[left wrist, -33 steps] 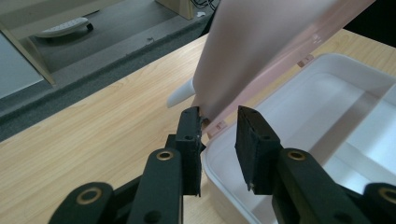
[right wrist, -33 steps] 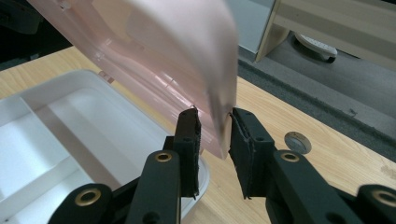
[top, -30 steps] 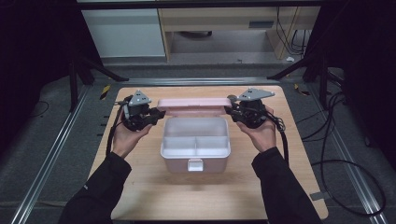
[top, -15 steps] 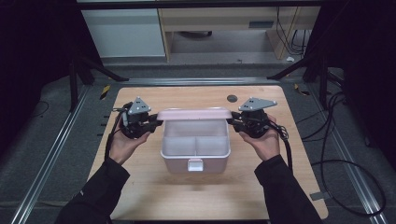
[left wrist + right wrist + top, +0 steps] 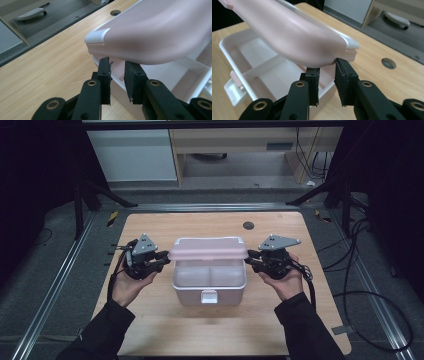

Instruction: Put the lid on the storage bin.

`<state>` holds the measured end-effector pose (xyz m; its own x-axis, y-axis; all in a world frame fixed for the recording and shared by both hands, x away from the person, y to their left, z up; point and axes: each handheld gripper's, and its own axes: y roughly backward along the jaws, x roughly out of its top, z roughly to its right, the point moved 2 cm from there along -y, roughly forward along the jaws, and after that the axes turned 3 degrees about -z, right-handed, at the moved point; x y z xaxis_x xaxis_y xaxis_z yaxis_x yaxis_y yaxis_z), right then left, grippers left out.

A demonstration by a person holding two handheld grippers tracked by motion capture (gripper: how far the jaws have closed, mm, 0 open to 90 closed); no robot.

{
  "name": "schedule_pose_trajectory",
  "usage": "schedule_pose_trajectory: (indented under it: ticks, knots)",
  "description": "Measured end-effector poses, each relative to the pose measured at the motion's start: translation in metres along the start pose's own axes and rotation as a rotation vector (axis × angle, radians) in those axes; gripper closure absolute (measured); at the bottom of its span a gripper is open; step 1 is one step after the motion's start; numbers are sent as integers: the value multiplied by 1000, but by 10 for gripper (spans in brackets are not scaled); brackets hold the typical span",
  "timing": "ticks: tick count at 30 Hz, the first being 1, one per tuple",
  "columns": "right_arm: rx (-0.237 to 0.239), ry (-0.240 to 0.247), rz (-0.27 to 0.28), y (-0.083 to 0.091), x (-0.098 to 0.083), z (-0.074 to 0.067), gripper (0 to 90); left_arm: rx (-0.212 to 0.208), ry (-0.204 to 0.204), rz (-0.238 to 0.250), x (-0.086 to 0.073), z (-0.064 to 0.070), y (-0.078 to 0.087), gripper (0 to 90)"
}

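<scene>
A white two-compartment box (image 5: 210, 287) with a front latch sits in the middle of the wooden table (image 5: 165, 330). A pink lid (image 5: 208, 249) hangs just above its back half, tilted. My left gripper (image 5: 165, 260) is shut on the lid's left end and my right gripper (image 5: 251, 258) on its right end. In the left gripper view the jaws (image 5: 117, 66) pinch the rim of the lid (image 5: 155, 32) near its white corner, over the box (image 5: 175, 72). In the right gripper view the jaws (image 5: 327, 66) pinch the rim of the lid (image 5: 294, 32) above the box (image 5: 262, 62).
A round cable hole (image 5: 248, 225) lies in the tabletop behind the box. Metal rails (image 5: 60, 285) run along both sides of the table and cables (image 5: 360, 285) lie on the floor at the right. Cabinets (image 5: 135, 155) stand beyond the far edge.
Both hands have carried the pink lid from behind the box toward the person, so it now hangs over the box and a little lower.
</scene>
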<state>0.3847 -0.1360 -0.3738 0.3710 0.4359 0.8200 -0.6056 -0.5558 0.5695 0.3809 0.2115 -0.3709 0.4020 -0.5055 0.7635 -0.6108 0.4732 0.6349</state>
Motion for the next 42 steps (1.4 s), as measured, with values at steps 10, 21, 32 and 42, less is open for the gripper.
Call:
schedule_pose_trajectory:
  ticks: [10, 21, 32, 42]
  knots:
    - [7, -12, -13, 8, -13, -8, 714, -22, 9, 3, -15, 9, 5, 734]
    - [3, -2, -75, 6, -33, -13, 691, -29, 33, -33, -44, 11, -1, 710]
    - [-38, -55, -91, 10, -50, 1, 628, 21, 105, -62, -63, -7, -3, 677]
    - [-127, -144, -82, 22, -77, 27, 407, 59, 204, -114, -90, -33, -17, 610]
